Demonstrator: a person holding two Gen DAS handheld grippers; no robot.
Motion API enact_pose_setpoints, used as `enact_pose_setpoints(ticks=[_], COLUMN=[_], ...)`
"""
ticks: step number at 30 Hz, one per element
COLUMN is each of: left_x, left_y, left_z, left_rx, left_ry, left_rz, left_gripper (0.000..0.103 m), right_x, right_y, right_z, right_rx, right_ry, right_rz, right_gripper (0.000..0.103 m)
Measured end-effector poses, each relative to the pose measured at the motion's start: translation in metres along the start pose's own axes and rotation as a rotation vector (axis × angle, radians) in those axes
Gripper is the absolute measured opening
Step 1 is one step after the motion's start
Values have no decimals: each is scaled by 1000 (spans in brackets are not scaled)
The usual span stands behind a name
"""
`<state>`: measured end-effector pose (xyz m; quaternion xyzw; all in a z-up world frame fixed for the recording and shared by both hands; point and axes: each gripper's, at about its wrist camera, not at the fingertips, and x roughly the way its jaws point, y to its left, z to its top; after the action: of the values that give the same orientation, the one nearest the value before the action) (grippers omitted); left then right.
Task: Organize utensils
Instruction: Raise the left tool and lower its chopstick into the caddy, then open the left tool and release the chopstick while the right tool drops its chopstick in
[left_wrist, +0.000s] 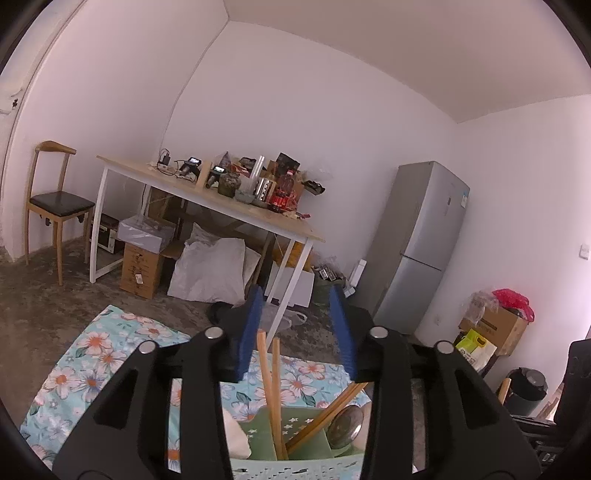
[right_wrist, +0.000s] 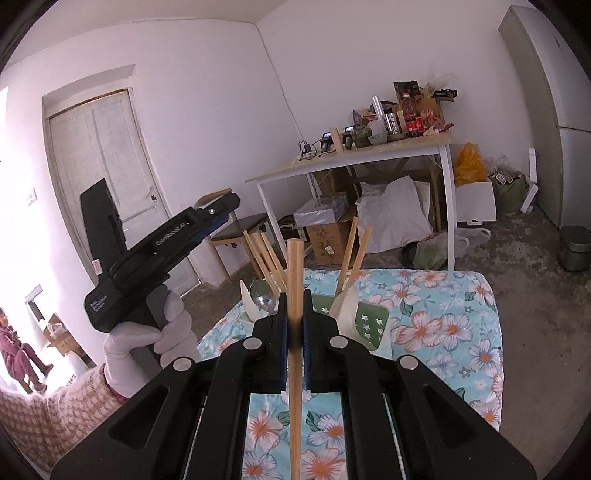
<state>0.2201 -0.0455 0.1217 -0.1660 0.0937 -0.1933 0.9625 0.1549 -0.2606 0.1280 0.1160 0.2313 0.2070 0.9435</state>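
Right wrist: right gripper (right_wrist: 294, 332) clamps chopstick (right_wrist: 294, 295), lower end cropped; left gripper (left_wrist: 301, 332) agape.

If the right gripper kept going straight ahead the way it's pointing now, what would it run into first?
Probably the green utensil holder just beyond the right gripper, which is shut on a wooden chopstick. Chopsticks, a metal spoon and a white spoon stand in it. Depth is hard to judge through the fisheye.

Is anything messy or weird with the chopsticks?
A bit. The chopsticks in the holder lean in different directions, not neatly together. One chopstick is outside it, pinched upright in the right gripper. Nothing looks spilled or broken.
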Motion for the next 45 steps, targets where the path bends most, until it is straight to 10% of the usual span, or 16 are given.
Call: enact_pose_setpoints(ticks=[17, 30, 45], left_x=[-97, -148, -149], left_y=[23, 57, 85], left_z=[-18, -72, -88], left_rx=[144, 155, 61], left_ry=[111, 157, 168], left_rz=[80, 245, 302], left_gripper=[84, 95, 95], right_x=[-2, 23, 114], right_y=[43, 67, 44], right_z=[49, 118, 83], right_rx=[-72, -166, -168], right_ry=[-109, -306, -266], right_rz=[21, -73, -261], right_gripper=[7, 7, 7])
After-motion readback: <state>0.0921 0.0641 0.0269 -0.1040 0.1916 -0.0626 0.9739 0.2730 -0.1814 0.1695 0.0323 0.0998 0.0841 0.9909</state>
